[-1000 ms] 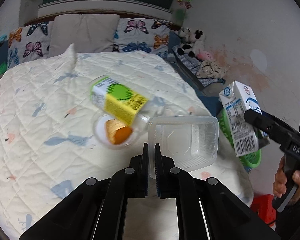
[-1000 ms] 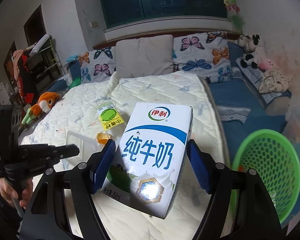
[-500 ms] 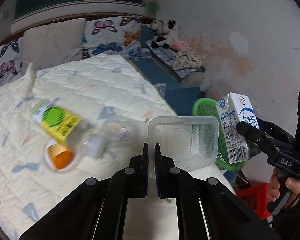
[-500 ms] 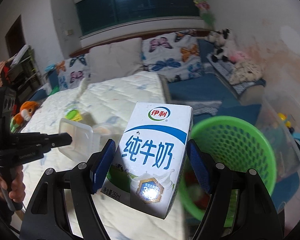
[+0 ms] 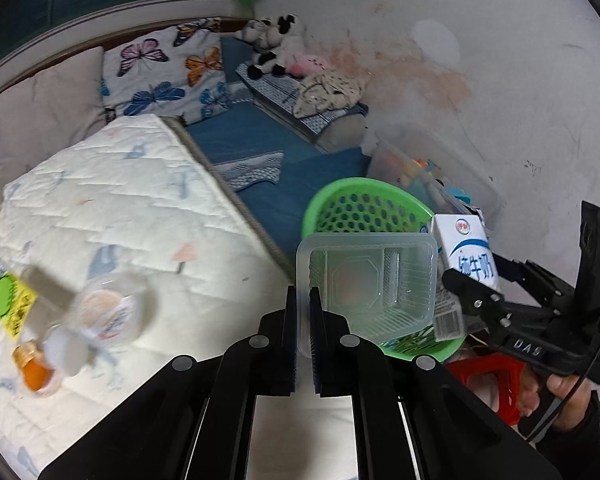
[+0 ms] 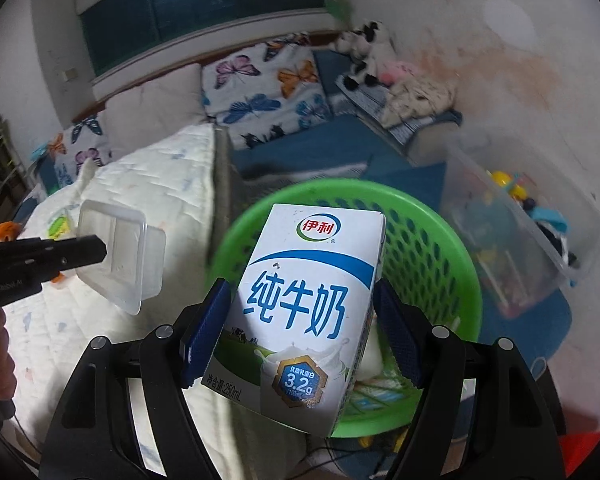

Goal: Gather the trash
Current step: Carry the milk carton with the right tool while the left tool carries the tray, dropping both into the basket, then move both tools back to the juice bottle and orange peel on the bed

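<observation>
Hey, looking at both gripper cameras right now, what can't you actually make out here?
- Green basket contents: right wrist view, mostly hidden behind the milk carton; left wrist view, behind the clear plastic tray.
- Trash left on the bed: left wrist view, motion blur smears the yellow-green box and cups; labels unreadable.
- Clear storage bin items: both views, too blurred to identify.
- Milk carton's back: unseen.

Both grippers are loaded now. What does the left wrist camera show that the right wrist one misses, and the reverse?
Left wrist only: the round foil-lidded cups and orange-capped bottle lying on the white quilt, and the red stool.

Right wrist only: the milk carton's printed front, and white trash inside the basket.

Both: the green perforated plastic basket, the clear plastic tray pinched in the left gripper, and the white-and-blue milk carton in the right gripper.
</observation>
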Demonstrator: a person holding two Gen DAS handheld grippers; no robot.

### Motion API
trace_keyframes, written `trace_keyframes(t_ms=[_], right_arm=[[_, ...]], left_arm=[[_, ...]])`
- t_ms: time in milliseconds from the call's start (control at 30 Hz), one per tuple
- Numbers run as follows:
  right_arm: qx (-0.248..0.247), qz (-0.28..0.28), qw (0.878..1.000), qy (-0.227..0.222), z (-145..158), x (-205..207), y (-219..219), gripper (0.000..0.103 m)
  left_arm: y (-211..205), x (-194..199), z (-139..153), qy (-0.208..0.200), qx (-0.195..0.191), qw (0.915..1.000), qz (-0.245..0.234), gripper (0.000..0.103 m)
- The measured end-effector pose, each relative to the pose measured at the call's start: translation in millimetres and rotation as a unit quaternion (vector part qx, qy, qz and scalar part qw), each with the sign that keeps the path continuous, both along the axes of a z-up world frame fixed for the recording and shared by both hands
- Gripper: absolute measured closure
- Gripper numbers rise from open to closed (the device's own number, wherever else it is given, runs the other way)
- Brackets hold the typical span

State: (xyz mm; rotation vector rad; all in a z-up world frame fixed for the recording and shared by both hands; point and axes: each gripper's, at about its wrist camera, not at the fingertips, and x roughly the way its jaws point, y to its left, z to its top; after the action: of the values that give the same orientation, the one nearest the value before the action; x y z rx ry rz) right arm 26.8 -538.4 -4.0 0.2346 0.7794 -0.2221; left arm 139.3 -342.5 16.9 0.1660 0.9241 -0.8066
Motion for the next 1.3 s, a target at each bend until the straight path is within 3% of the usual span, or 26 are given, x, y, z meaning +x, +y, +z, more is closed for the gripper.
trace_keyframes(t_ms=[233, 500, 533, 633, 700, 900, 1100, 1300], right_arm=[[0.019, -0.031, 0.999, 0.007, -13.5, -13.4, -20.4, 0.024], [0.019, -0.043, 0.999, -0.005, -7.8, -30.5, -26.9, 0.021], [0.018, -0.042, 0.999, -0.007, -5.7, -32.4, -25.6, 0.021], [0.020, -0.035, 0.999, -0.017, -0.1, -36.4, -20.7, 0.021], [0.021, -0.030, 0.999, -0.023, 3.6, -37.8, -15.6, 0.021], [0.031, 0.017, 0.999, -0.041, 15.8, -32.3, 18.0, 0.021], [0.037, 0.066, 0.996, -0.049, 22.6, -15.7, 55.1, 0.020], [0.051, 0.110, 0.991, -0.049, 23.7, 6.2, 87.9, 0.020]], left_arm=[[-38.4, -7.6, -12.8, 0.001, 0.016, 0.9995, -0.027, 0.097], [-57.4, -15.0, -26.2, 0.010, 0.021, 0.9984, -0.051, 0.095], [-58.0, -16.4, -27.7, 0.010, 0.024, 0.9983, -0.052, 0.090], [-54.7, -21.8, -26.9, 0.003, 0.020, 0.9988, -0.045, 0.051], [-49.4, -25.1, -23.9, -0.008, 0.023, 0.9987, -0.044, 0.051], [-6.1, -27.6, -13.7, -0.029, 0.026, 0.9991, -0.017, 0.045], [63.5, -12.8, -13.4, -0.033, 0.030, 0.9974, 0.056, 0.042], [133.7, 7.4, -18.2, -0.033, 0.041, 0.9904, 0.128, 0.042]])
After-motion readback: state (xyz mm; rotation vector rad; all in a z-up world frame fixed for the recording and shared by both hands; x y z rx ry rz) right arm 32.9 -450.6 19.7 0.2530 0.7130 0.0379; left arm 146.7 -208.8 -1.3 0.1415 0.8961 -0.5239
